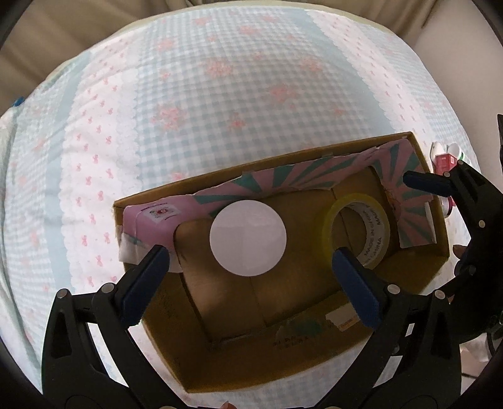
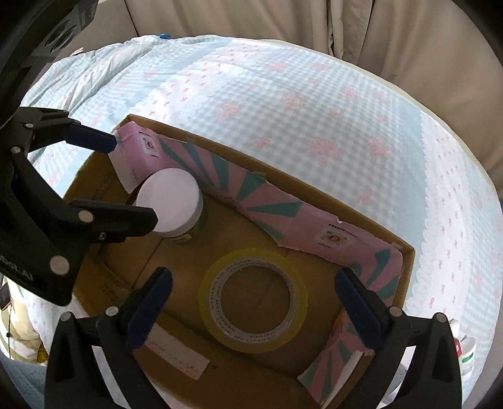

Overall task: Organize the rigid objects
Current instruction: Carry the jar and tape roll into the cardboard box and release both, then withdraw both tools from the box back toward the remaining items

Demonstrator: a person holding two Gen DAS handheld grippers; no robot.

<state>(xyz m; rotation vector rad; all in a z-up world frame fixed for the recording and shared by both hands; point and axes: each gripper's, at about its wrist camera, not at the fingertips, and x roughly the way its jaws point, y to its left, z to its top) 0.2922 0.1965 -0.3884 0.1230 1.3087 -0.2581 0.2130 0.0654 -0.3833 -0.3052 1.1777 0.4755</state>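
Note:
An open cardboard box [image 1: 226, 371] [image 2: 405, 251] lined with pink and teal paper sits on the checked cloth. Inside stand a jar with a white lid [image 1: 248, 238] [image 2: 169, 203] and a roll of clear yellow tape [image 1: 358, 232] [image 2: 254, 299] lying flat. My left gripper [image 1: 251, 267] is open above the box, its fingers on either side of the jar without touching it. My right gripper [image 2: 254, 305] is open above the tape roll, its fingers apart from it. The left gripper also shows in the right wrist view [image 2: 132, 179] by the jar.
A blue and pink checked cloth [image 1: 220, 94] covers the surface around the box. Small red and white items [image 1: 443, 157] lie past the box's right side, also seen in the right wrist view [image 2: 465, 349]. Beige curtains [image 2: 345, 25] hang behind.

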